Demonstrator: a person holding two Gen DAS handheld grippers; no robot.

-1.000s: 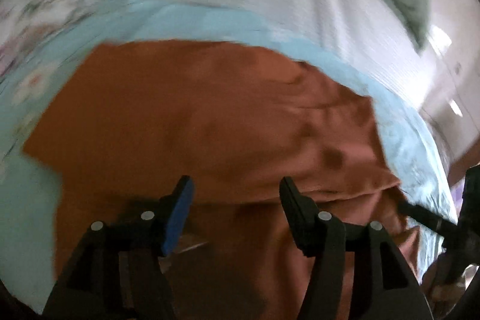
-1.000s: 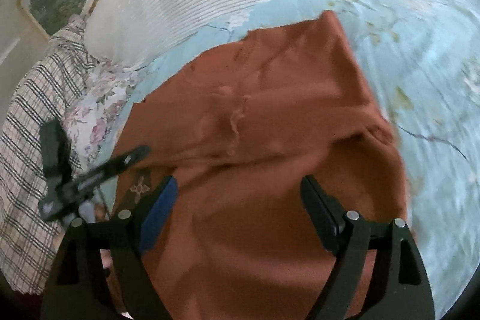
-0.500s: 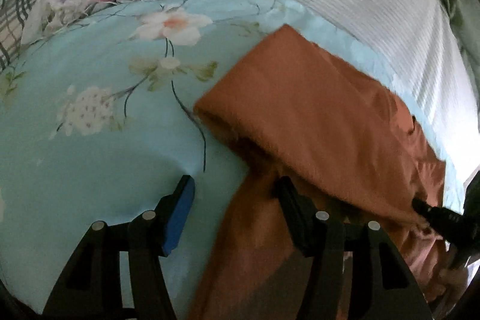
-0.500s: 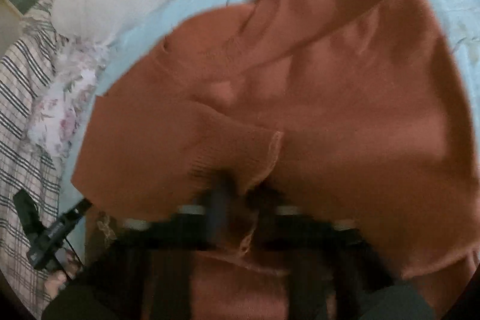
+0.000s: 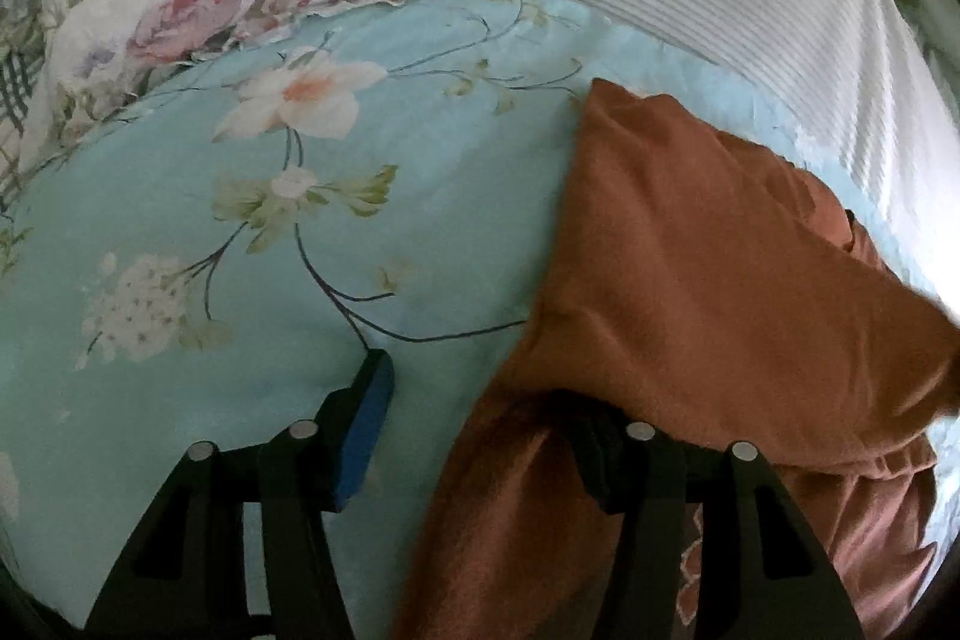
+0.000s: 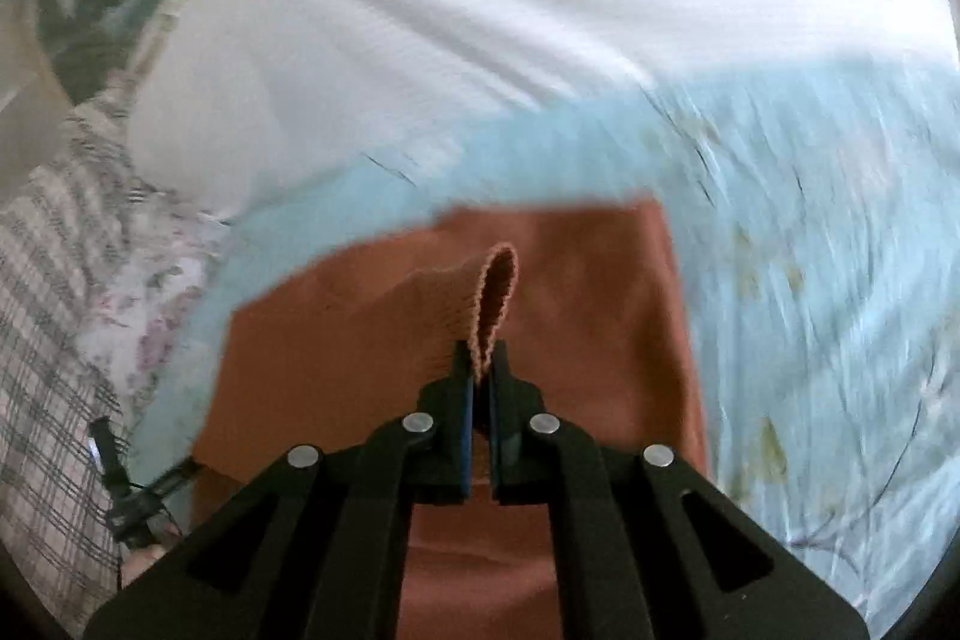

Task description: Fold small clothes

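Left tongs (image 5: 480, 418) spread wide, rust garment (image 5: 708, 280) draping 1 finger

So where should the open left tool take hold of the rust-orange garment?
Judging from the left wrist view, the left tool should pinch the rust-orange garment at its near left edge, coming from the bedsheet side: that edge lies exposed between the open fingers.

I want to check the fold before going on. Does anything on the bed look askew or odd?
One thing stands out. In the left wrist view a fold of the garment lies draped over one finger of the open left gripper, hiding its tip. The right gripper is shut on a ribbed edge, which sticks up as a loop.
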